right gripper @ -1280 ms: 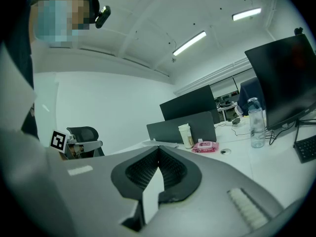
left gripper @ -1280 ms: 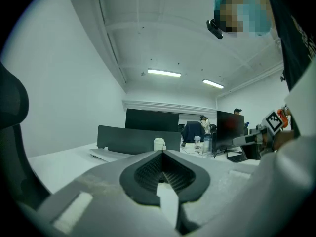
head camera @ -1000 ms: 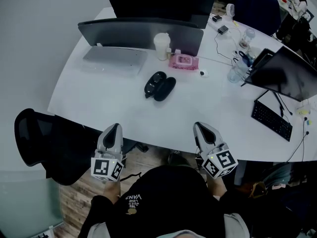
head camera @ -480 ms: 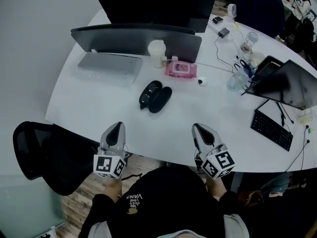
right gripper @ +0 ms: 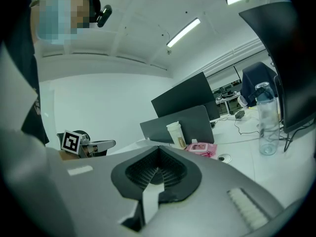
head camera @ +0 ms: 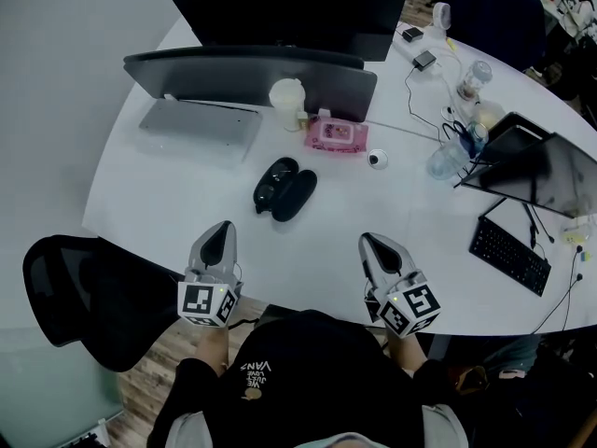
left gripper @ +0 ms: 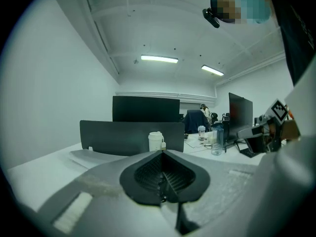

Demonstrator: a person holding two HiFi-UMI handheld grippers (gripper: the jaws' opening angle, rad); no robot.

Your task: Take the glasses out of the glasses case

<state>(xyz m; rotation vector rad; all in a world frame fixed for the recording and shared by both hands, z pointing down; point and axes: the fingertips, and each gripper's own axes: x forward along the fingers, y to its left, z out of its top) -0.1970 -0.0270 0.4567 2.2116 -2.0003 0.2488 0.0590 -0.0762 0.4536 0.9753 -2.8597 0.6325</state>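
the approach step is not yet under way: left gripper (head camera: pixel 220 236) and right gripper (head camera: pixel 373 248) hover shut and empty at the tabletop's (head camera: pixel 392 203) near edge, well short of the open glasses case (head camera: pixel 285 190), so one probably must open and reach forward.

Right hand-held gripper (right gripper: pixel 159 148), jaws seemingly pressed together, white cup (right gripper: pixel 174 134), pink pack (right gripper: pixel 201 148), clear bottle (right gripper: pixel 267 127) beyond

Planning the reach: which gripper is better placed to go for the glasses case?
Left, probably: the left gripper sits slightly nearer the glasses case than the right gripper. Both are shut, empty.
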